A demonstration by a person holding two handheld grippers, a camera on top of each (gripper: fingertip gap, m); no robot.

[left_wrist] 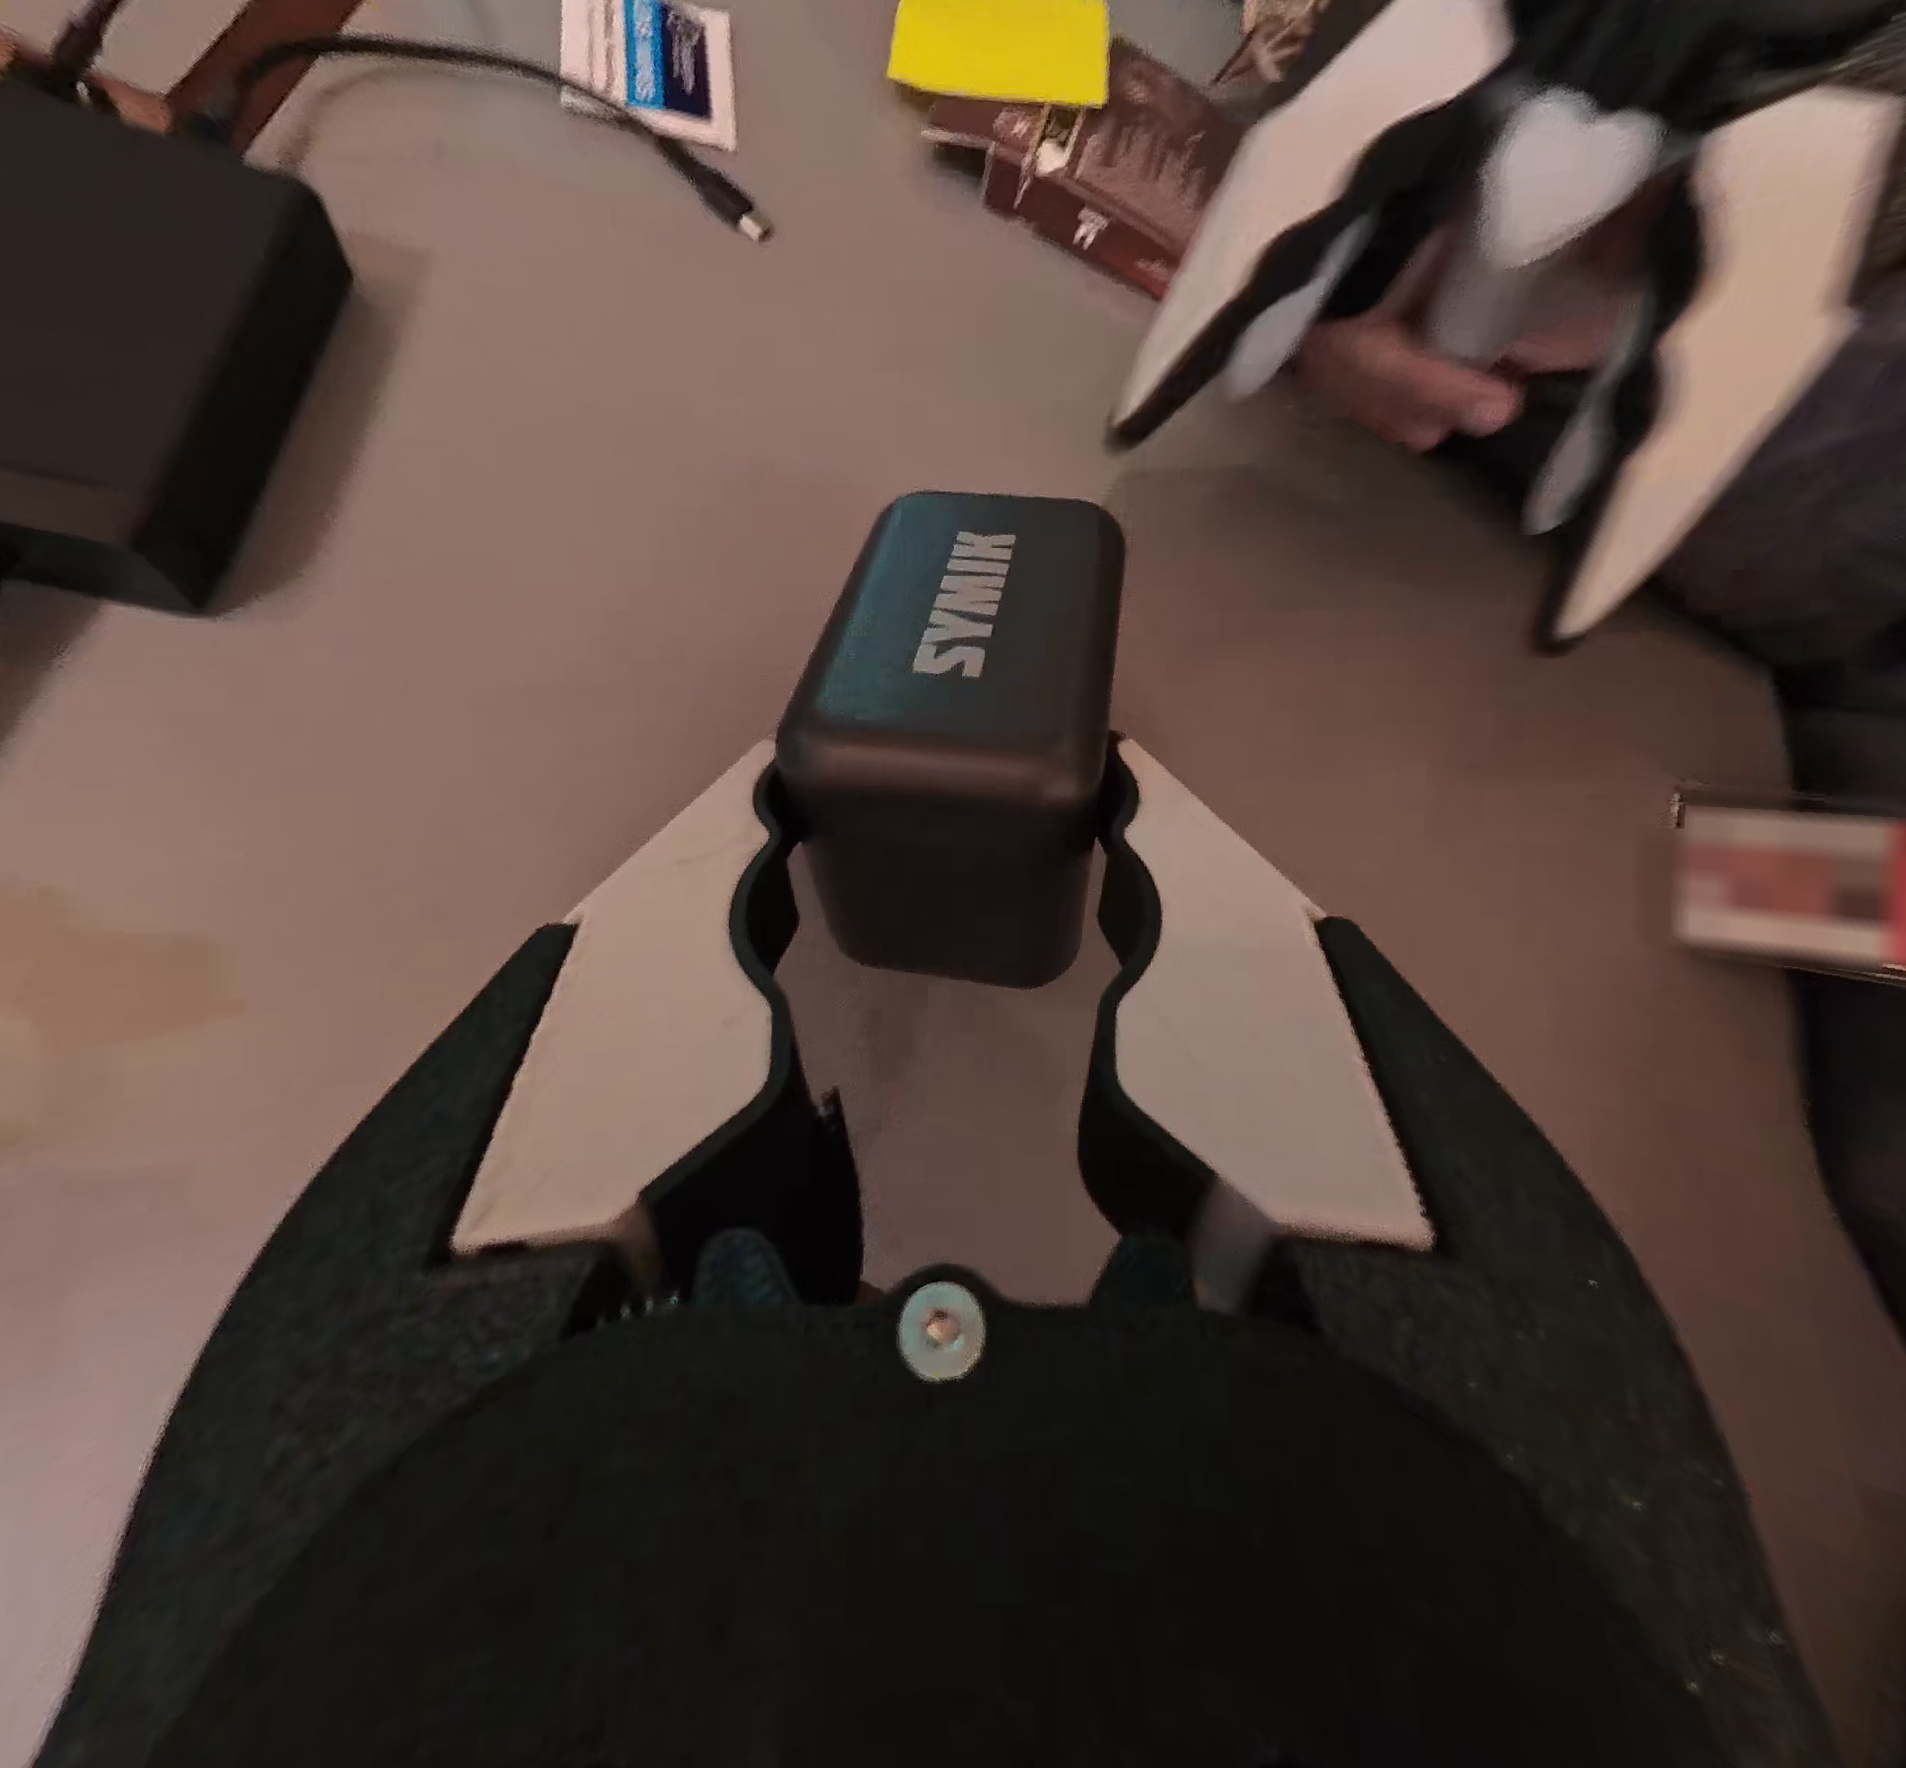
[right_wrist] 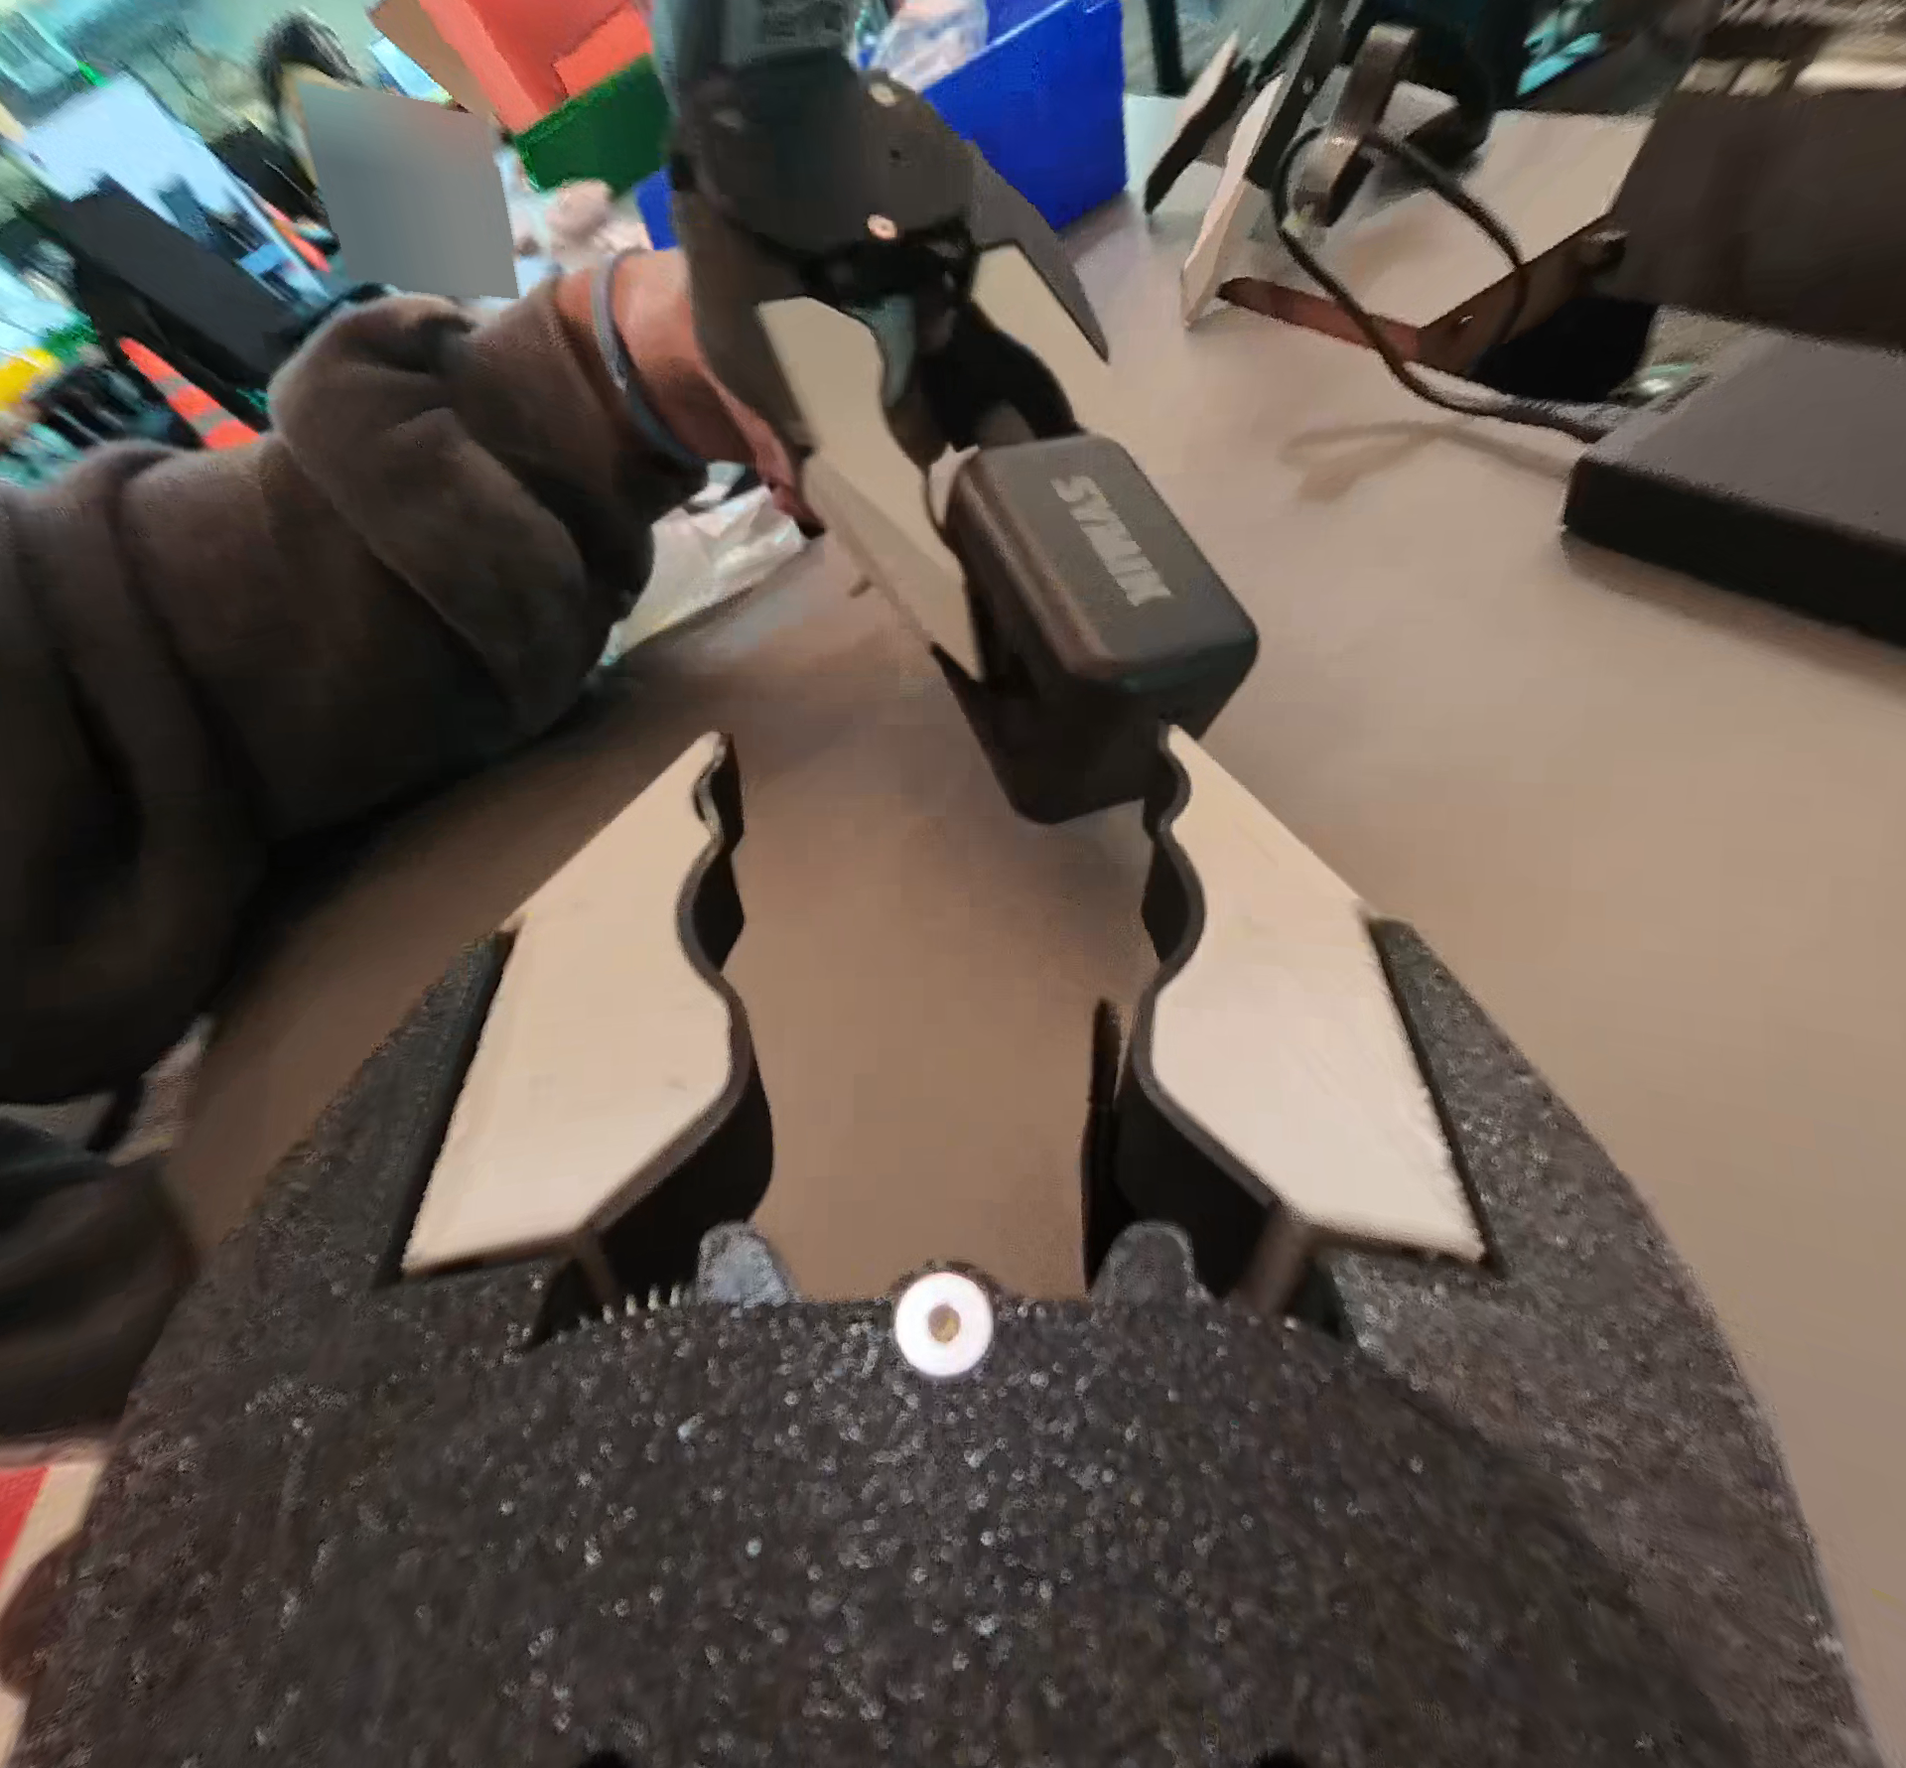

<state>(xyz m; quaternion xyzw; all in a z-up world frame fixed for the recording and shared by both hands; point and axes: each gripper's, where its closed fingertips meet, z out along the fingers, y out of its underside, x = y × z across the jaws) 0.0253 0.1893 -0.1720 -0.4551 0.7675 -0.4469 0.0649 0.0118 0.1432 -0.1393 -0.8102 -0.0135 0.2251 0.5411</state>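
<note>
My left gripper (left_wrist: 947, 759) is shut on a small black box (left_wrist: 959, 646) with pale lettering on its lid, and holds it by its near end above the grey table (left_wrist: 536, 584). The right wrist view shows that box (right_wrist: 1093, 574) gripped by the left gripper (right_wrist: 1021, 687), tilted and clear of the table, with a person's brown sleeve (right_wrist: 309, 636) behind it. My right gripper (right_wrist: 949, 749) is open and empty, its fingertips just short of the box. In the left wrist view it (left_wrist: 1341, 532) is blurred at the upper right, jaws spread.
A large flat black case (left_wrist: 134, 357) lies at the left, also seen in the right wrist view (right_wrist: 1753, 512). A black cable with a plug (left_wrist: 722, 192), a leaflet (left_wrist: 650, 53), a yellow pad (left_wrist: 1000, 43) and a brown carton (left_wrist: 1104, 161) lie at the far side. A red-and-white card (left_wrist: 1795, 893) lies at the right edge.
</note>
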